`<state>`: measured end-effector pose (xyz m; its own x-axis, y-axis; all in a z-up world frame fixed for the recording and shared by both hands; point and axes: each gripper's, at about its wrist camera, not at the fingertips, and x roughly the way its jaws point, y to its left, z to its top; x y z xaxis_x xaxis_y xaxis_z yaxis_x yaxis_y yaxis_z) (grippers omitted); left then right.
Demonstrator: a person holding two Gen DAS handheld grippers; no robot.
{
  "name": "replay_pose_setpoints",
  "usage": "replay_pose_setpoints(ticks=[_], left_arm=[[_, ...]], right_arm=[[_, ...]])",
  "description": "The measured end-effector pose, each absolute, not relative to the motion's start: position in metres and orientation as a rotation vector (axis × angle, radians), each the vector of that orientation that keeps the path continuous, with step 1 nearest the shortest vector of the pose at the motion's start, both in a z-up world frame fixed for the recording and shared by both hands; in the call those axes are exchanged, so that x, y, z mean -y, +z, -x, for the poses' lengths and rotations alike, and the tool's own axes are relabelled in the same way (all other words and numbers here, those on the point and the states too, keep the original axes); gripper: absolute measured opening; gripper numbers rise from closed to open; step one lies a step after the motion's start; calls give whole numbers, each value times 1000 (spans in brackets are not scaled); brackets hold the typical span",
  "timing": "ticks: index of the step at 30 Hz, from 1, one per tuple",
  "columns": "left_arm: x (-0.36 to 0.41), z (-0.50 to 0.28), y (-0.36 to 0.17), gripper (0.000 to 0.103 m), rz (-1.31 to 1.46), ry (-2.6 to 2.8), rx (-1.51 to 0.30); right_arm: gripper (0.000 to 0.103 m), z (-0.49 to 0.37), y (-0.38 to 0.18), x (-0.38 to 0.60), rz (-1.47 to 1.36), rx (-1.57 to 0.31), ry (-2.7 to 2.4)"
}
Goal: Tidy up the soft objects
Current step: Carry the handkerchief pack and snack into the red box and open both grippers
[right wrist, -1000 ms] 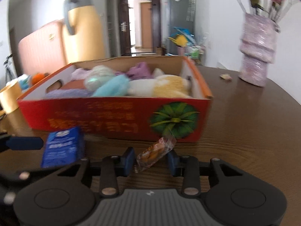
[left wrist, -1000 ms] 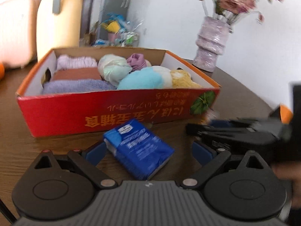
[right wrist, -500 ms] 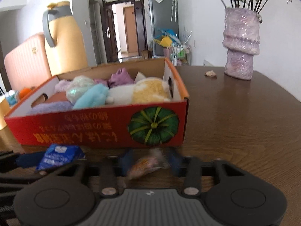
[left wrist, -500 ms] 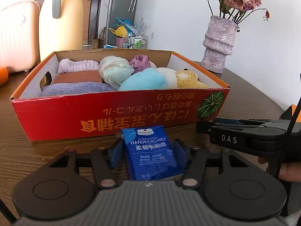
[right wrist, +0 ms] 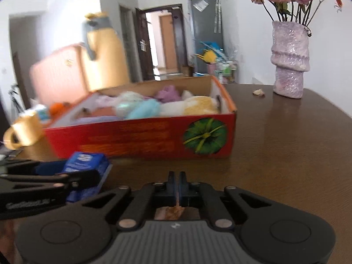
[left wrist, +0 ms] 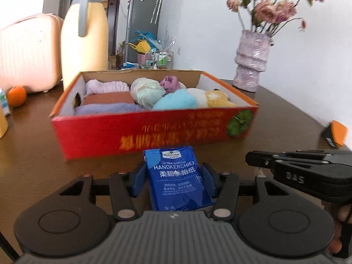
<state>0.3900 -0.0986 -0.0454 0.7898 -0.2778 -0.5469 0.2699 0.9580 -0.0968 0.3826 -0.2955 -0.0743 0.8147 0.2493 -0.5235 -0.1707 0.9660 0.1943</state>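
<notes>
A red cardboard box (left wrist: 154, 132) with several rolled socks and towels in it stands on the brown table; it also shows in the right wrist view (right wrist: 143, 140). My left gripper (left wrist: 175, 176) is shut on a blue handkerchief tissue pack (left wrist: 176, 178), held just in front of the box. The pack also shows at the left of the right wrist view (right wrist: 85, 165). My right gripper (right wrist: 176, 180) is shut on a small clear snack wrapper (right wrist: 171, 212), whose end shows behind the fingers. The right gripper is at the right of the left wrist view (left wrist: 259, 161).
A purple vase with dried roses (right wrist: 290, 66) stands at the back right of the table. A yellow thermos jug (left wrist: 84, 37), a pink suitcase (left wrist: 26, 52) and an orange (left wrist: 16, 95) are behind and left of the box. A yellow mug (right wrist: 22, 132) stands left of the box.
My left gripper closed on the tissue pack and lifted it slightly. My right gripper closed on the snack wrapper and lifted it off the table.
</notes>
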Motion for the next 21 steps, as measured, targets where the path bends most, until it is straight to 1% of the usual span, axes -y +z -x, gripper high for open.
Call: replay_pose_setpoints(ticks=[5,9,14,18,21], left_arm=[[74,-314,-42,54,36,-307,-567],[61,-272,-40,54,60,-312,-584],[58,-243,-25,54,55,-326,-528],[59,-240,-16,54,62,-330,-502],[60,-250,-6,54,69,-349,-479]], right_arm=[[2,-295,-66,284,-181,-540,296],[2,-250,-54,280,-190,-510,319],[2,-230,-43,279,-185,-492,311],[2,-227,-34,279,-179,-468,321],[2,-240,-23,284,-175,-452,327]])
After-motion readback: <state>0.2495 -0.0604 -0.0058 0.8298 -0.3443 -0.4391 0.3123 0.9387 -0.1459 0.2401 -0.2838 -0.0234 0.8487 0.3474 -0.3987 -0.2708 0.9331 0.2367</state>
